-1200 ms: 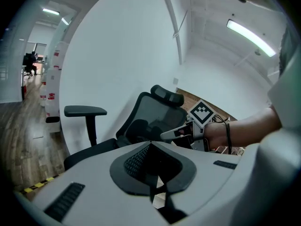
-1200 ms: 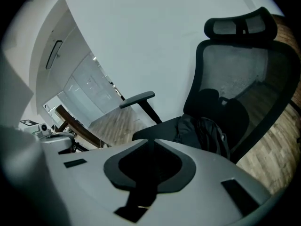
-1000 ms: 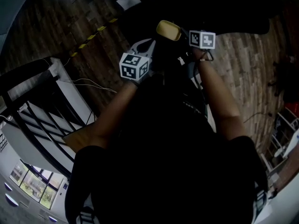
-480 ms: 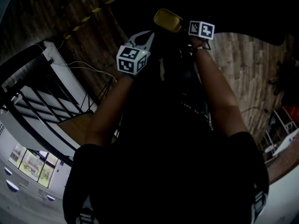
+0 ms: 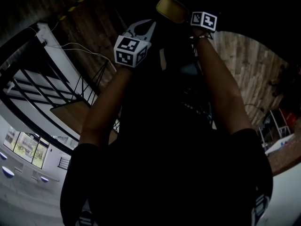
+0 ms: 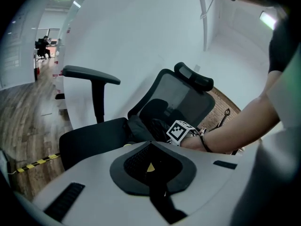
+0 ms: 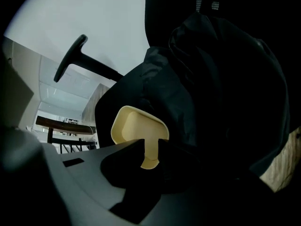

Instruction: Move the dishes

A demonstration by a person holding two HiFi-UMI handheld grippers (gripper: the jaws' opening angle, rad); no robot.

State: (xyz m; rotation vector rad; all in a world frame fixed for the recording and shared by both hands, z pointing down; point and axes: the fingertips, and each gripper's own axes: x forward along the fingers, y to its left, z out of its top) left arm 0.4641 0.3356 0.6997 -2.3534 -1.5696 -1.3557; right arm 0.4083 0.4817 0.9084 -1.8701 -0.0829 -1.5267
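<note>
A pale yellow dish (image 5: 170, 8) with rounded corners is held up in front of the person's dark torso. My right gripper (image 5: 182, 18) is shut on its rim; in the right gripper view the dish (image 7: 134, 128) stands tilted, its rim pinched between the jaws of that gripper (image 7: 150, 149). My left gripper (image 5: 148, 26) is close beside it on the left, apart from the dish. In the left gripper view that gripper (image 6: 151, 167) has its jaws together with nothing held, and a sliver of yellow shows behind them. The right gripper's marker cube (image 6: 181, 131) shows just beyond.
A black office chair (image 6: 99, 135) with a raised armrest (image 6: 91, 74) stands just ahead of the left gripper. Dark cloth (image 7: 211, 79) fills the space behind the dish. Wooden floor (image 5: 249, 65), a black metal frame (image 5: 42, 88) and striped floor tape (image 6: 33, 164) lie around.
Both grippers and the yellow dish have shifted upward in the head view, staying close together. The right gripper's hold on the dish is unchanged.
</note>
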